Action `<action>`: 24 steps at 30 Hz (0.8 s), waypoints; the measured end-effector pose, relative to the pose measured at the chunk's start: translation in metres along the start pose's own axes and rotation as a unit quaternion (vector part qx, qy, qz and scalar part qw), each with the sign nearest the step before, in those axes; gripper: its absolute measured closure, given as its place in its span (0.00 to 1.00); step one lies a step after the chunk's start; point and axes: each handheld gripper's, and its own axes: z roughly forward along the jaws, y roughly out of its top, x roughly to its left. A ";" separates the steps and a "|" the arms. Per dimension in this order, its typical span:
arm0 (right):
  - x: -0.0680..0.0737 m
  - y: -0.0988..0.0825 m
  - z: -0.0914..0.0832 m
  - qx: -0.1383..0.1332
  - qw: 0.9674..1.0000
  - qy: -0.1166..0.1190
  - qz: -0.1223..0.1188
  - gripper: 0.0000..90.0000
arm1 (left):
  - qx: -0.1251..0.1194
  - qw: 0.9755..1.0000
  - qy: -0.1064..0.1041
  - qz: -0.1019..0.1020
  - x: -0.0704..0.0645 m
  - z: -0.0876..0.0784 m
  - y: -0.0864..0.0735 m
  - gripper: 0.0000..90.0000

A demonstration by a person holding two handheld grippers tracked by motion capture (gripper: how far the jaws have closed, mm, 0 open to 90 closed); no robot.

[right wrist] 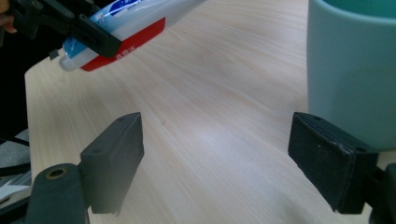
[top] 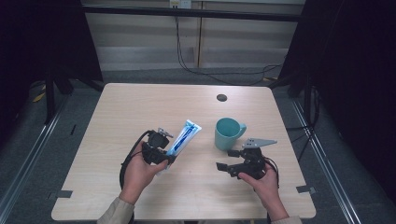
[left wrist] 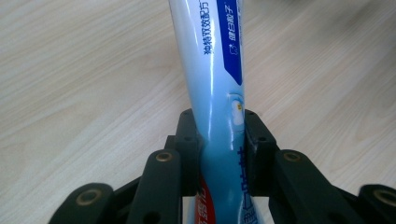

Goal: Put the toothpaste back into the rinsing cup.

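Note:
A blue-and-white toothpaste tube is held off the table, slanting up to the right. My left gripper is shut on its lower part. In the left gripper view both pads press the tube and dent it. A teal mug stands upright right of centre. My right gripper hovers just in front of the mug, open, with nothing between its fingers. In the right gripper view the mug sits just behind the right pad, and the tube shows at upper left.
The light wooden table has a round dark hole near its far edge. Cables run along the floor behind the table, and dark stands flank it on both sides.

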 end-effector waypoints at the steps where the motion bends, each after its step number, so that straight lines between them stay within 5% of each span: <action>1: 0.001 0.002 0.001 0.001 1.000 0.002 0.000 0.20 | -0.004 1.000 -0.001 0.003 -0.001 -0.001 0.000 0.80; 9: 0.010 0.021 0.003 -0.008 1.000 0.017 0.013 0.24 | -0.030 0.999 -0.017 0.004 -0.011 -0.001 0.005 0.80; 24: 0.016 0.049 0.008 -0.021 0.999 0.031 0.029 0.28 | -0.043 0.998 -0.034 0.024 -0.030 0.004 0.019 0.80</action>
